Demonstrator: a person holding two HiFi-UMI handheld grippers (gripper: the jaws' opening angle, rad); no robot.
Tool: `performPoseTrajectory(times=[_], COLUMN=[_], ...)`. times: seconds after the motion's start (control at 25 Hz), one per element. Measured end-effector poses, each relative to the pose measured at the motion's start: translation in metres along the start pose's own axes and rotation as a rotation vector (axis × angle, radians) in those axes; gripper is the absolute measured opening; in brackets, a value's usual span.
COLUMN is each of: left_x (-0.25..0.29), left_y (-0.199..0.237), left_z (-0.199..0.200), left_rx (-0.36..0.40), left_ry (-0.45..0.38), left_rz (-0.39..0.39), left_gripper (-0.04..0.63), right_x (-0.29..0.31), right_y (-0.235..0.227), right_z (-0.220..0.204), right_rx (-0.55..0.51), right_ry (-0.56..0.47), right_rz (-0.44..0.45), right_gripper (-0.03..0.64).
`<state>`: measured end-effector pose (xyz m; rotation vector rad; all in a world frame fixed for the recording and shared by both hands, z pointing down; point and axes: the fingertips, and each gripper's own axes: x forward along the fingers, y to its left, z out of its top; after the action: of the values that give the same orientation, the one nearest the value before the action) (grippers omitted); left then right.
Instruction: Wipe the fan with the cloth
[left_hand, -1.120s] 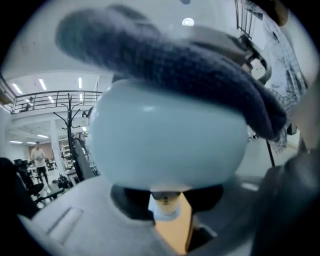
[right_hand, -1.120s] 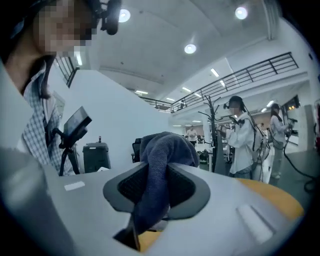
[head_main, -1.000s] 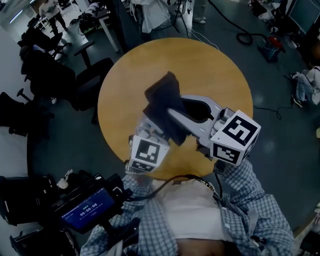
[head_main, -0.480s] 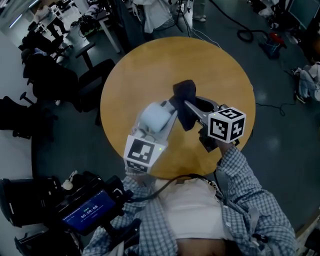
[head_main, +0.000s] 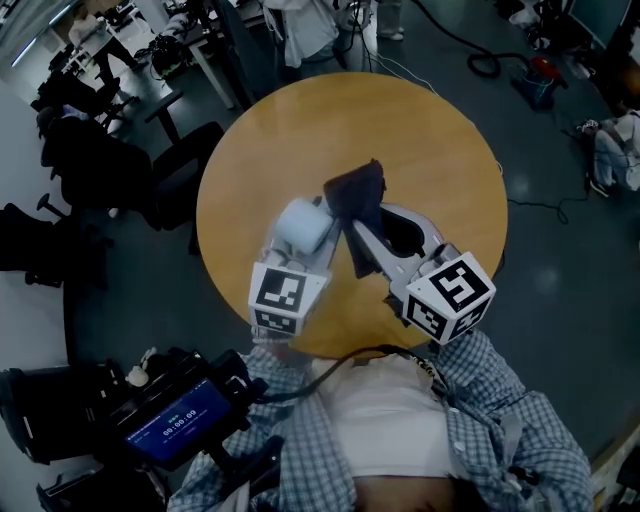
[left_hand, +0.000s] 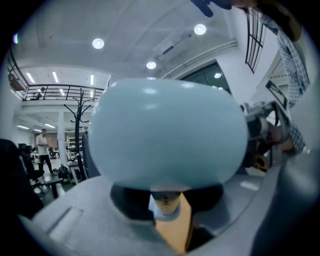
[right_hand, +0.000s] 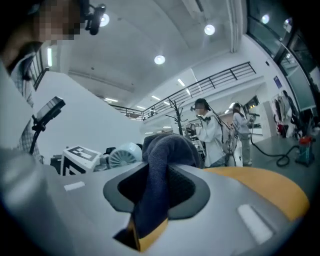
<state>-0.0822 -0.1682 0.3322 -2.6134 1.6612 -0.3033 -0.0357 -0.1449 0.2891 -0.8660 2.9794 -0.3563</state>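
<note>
The fan (head_main: 303, 226) is a small pale-blue one with a smooth, rounded shell, held over the middle of the round wooden tabletop (head_main: 250, 130). Its long axis runs from the bulging head down through a short pale neck into the left gripper (head_main: 298, 255), whose jaws are closed on that lower part. In the left gripper view the head fills most of the frame, and the neck drops toward 6 o'clock between the grey jaws. From that side only the plain shell shows — the ribbed, radial grille appears in the right gripper view, so the fan's face is turned toward the right gripper's side. In the head view the fan's head lies toward 12 o'clock from the left gripper's marker cube (head_main: 284, 297). The right gripper (head_main: 360, 238) pinches a dark blue cloth (head_main: 358, 195), which bunches up above its jaws and hangs down between them. The cloth sits at 3 o'clock of the fan, very close — whether the two touch cannot be told.
</note>
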Motion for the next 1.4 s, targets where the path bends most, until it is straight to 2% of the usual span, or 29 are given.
performPoseTrajectory(times=[0.12,0.24,0.36,0.52,0.72,0.84,0.96,1.04,1.24,1.4], left_x=[0.004,0.006,0.004,-0.001,-0.006,-0.009,-0.009,-0.009,-0.008,-0.008], left_y=[-0.001,0.001,0.004,0.009,0.003,0.001,-0.001,-0.002,-0.003,-0.005], left_z=[-0.002,-0.004,-0.002,0.005,0.022,0.030,0.036,0.034,0.027,0.023], left_rx=[0.008,0.011,0.004,-0.018,-0.086,-0.103,-0.115,-0.108,-0.102,-0.083], left_ry=[0.008,0.012,-0.002,-0.031,-0.059,-0.096,-0.122,-0.117,-0.087,-0.072], left_rz=[-0.010,-0.015,-0.013,-0.003,-0.024,-0.042,-0.054,-0.052,-0.051,-0.064], left_gripper=[0.140,0.140,0.140,0.140,0.140,0.140,0.140,0.140,0.140,0.140], right_x=[-0.008,-0.014,-0.011,-0.005,-0.006,-0.001,0.006,0.007,0.003,0.000], right_y=[0.034,0.068,0.083,0.049,0.006,-0.015,-0.036,-0.043,-0.025,0.012], right_z=[0.024,0.045,0.038,0.017,-0.027,-0.062,-0.094,-0.099,-0.053,0.008], right_rx=[-0.090,-0.150,-0.183,-0.184,-0.097,-0.048,-0.056,-0.063,-0.139,-0.286], right_ry=[-0.079,-0.157,-0.135,-0.118,-0.025,0.049,0.139,0.161,0.079,-0.017], right_rz=[0.057,0.150,0.193,0.101,0.000,-0.036,-0.062,-0.066,-0.019,0.107], right_gripper=[0.107,0.106,0.106,0.106,0.106,0.106,0.106,0.106,0.106,0.106])
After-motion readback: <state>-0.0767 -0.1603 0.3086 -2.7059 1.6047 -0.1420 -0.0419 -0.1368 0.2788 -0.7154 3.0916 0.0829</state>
